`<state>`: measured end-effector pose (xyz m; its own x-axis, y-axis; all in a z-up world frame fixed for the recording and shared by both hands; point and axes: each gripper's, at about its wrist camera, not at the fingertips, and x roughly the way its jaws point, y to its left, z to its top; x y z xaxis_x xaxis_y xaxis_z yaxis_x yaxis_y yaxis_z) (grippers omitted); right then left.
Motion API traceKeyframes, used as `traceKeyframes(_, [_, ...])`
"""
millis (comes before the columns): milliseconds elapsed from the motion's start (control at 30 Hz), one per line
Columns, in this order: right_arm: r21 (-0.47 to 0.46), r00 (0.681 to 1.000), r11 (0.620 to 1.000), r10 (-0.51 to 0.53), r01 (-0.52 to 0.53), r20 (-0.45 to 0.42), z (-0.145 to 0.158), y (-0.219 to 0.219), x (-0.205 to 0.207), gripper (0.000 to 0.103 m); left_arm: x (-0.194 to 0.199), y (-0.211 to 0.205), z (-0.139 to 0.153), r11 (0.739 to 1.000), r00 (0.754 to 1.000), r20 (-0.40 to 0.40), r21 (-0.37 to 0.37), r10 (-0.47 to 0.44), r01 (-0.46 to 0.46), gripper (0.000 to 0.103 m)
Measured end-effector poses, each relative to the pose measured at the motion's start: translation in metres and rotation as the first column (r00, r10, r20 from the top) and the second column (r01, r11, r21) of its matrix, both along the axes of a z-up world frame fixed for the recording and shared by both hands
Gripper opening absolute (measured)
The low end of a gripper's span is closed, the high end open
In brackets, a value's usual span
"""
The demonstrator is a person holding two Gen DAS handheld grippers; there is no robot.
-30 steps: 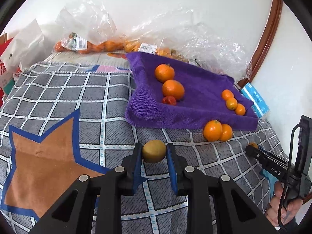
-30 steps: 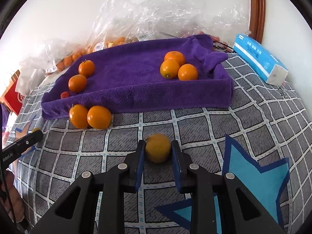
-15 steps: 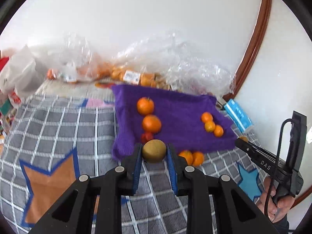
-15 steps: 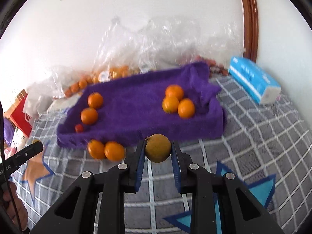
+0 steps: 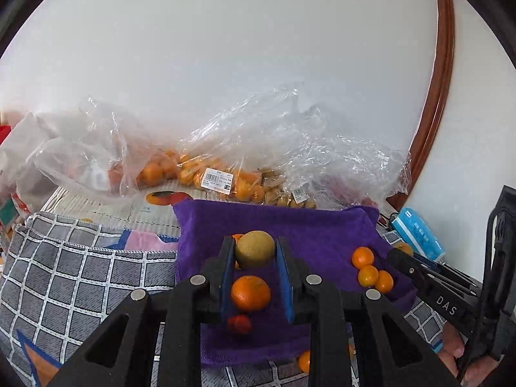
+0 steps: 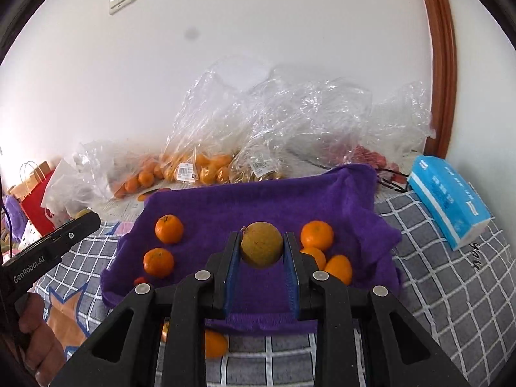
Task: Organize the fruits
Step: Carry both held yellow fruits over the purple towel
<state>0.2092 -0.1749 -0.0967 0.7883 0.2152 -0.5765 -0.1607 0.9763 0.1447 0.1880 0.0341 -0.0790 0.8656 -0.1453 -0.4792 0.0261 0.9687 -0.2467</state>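
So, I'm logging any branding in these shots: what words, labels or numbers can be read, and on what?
"DAS": right gripper, on its finger.
"GenRobot.AI": left gripper, on its side.
Price stickers on the plastic bags: barcodes only, print too small.
Blue tissue pack: print blurred, unreadable.
Red paper bag: white marks, unreadable.

Black left gripper (image 5: 254,254), blue-lined jaws, silver screws; right gripper (image 6: 262,250) alike.

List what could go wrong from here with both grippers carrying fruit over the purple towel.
1. The left gripper pinches its round yellow-brown fruit only at the fingertips, directly above an orange; a slip could knock that away.
2. The right gripper holds its fruit beside the three-orange cluster; release could scatter them.
3. Two oranges lie off the purple towel.
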Motion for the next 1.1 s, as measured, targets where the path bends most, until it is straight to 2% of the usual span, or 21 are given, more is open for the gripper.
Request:
traceKeyframes(167, [0.025, 1.000, 1.000, 0.011, -0.011, -0.009, -0.018, -0.003, 0.014, 0.026, 0.003, 0.012, -0.016, 0.998, 1.000, -0.009, -0.063, -0.015, 0.014, 0.024])
traceKeyframes(267, [0.037, 1.000, 0.999, 0.000, 0.001, -0.016, -0.024, -0.010, 0.017, 0.026, 0.006, 0.014, -0.021, 0.998, 1.000, -0.012, -0.069, -0.002, 0.001, 0.024])
traceKeyframes(600, [0.077, 0.999, 0.996, -0.036, 0.034, 0.030, -0.017, -0.032, 0.012, 0.026, 0.016, 0.016, -0.035, 0.997, 0.999, -0.042, -0.079, 0.001, -0.004, 0.024])
traceKeyframes(800, [0.091, 0.999, 0.995, -0.044, 0.045, -0.013, -0.029, -0.036, 0.019, 0.026, 0.019, 0.016, -0.042, 0.996, 0.998, -0.055, -0.084, -0.005, 0.000, 0.024])
traceKeyframes(1100, [0.113, 0.999, 0.994, -0.008, 0.014, -0.052, -0.039, -0.031, 0.020, 0.026, 0.020, 0.024, -0.045, 0.990, 0.998, -0.064, -0.139, -0.010, 0.001, 0.024])
